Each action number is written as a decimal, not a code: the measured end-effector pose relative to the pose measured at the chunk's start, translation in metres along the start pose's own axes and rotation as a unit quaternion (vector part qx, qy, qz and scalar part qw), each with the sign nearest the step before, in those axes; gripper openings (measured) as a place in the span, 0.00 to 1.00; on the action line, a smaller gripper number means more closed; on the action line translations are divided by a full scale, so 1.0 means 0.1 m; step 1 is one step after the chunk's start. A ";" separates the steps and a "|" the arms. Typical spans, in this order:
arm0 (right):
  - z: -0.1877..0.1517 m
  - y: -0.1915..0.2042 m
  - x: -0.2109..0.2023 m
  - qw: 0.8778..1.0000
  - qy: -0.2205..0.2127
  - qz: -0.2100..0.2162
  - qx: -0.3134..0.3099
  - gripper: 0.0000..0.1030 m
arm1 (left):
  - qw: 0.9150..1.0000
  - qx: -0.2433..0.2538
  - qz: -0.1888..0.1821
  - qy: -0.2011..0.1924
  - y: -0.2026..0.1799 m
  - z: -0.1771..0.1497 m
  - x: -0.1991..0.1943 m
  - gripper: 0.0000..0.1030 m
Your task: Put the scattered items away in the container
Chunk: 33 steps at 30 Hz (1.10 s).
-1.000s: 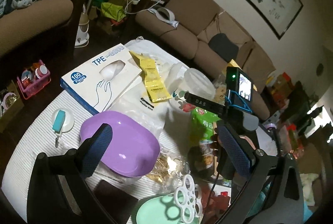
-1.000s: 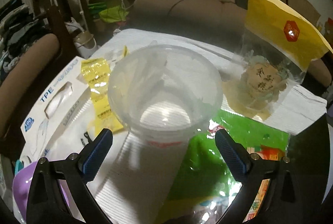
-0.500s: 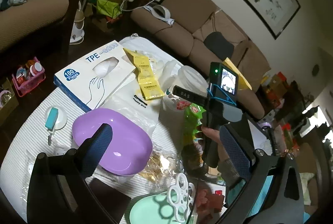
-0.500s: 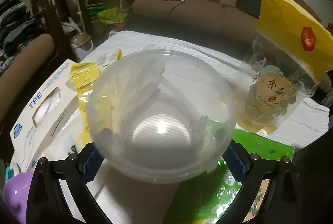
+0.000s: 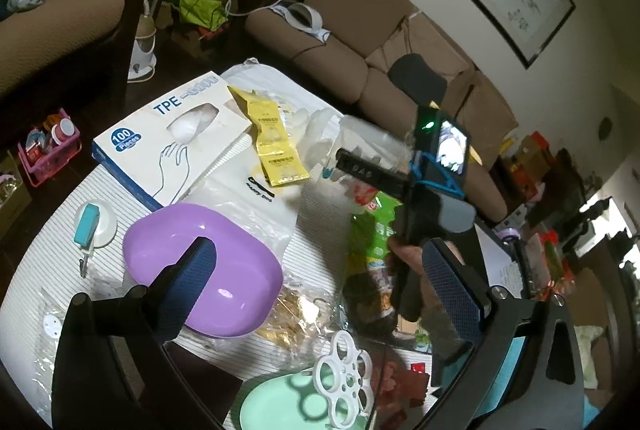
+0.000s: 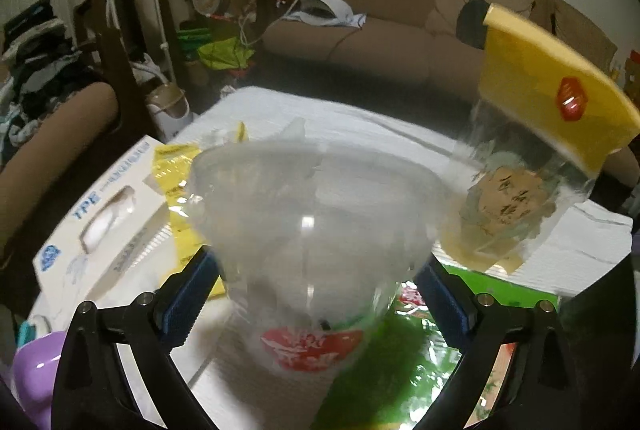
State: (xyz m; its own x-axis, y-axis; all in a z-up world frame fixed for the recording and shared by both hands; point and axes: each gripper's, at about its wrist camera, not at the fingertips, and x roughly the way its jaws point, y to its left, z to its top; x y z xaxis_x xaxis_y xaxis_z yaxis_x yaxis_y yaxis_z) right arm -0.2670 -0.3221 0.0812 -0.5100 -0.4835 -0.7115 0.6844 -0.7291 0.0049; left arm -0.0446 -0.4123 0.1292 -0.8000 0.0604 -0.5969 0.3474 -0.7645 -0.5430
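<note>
My right tongs [image 6: 316, 294] have both pads pressed against the clear plastic cup [image 6: 316, 230], dead centre in the right wrist view. My worry: it's thin and slick, so squeezing harder could crush it or pop it out. The left tongs [image 5: 320, 286] hang wide open with nothing in them over the purple bowl [image 5: 204, 262], probably the container. Not much room: the glove box [image 5: 176, 146] sits at 10 o'clock, the green snack bag [image 5: 372, 238] at 3, and the surface [image 5: 48, 250] drops off at 8.
</note>
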 end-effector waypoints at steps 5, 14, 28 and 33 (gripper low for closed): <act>0.02 -0.11 -0.45 0.999 0.005 0.046 0.017 0.95 | 1.000 0.002 -0.010 0.011 -0.03 -0.02 0.04 1.00; -0.46 -0.42 -1.42 0.987 0.045 0.140 0.065 0.93 | 0.989 -0.049 -0.117 0.077 -0.08 -0.18 0.29 1.00; -1.60 -1.23 -2.21 0.949 0.100 0.185 0.234 0.69 | 0.925 -0.078 -0.262 0.264 -0.77 -1.05 0.97 1.00; -1.98 -1.44 -2.42 0.935 0.096 0.197 0.278 0.69 | 0.918 -0.040 -0.260 0.296 -1.04 -1.28 0.90 1.00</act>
State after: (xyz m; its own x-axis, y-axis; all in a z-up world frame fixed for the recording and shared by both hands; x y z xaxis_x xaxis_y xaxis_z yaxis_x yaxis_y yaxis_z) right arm -0.1385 -0.0040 0.1138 -0.1363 -0.7108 -0.6900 0.3950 -0.6778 0.6202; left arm -0.0904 -0.2450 0.0566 -0.4694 0.7606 -0.4484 0.0480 -0.4852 -0.8731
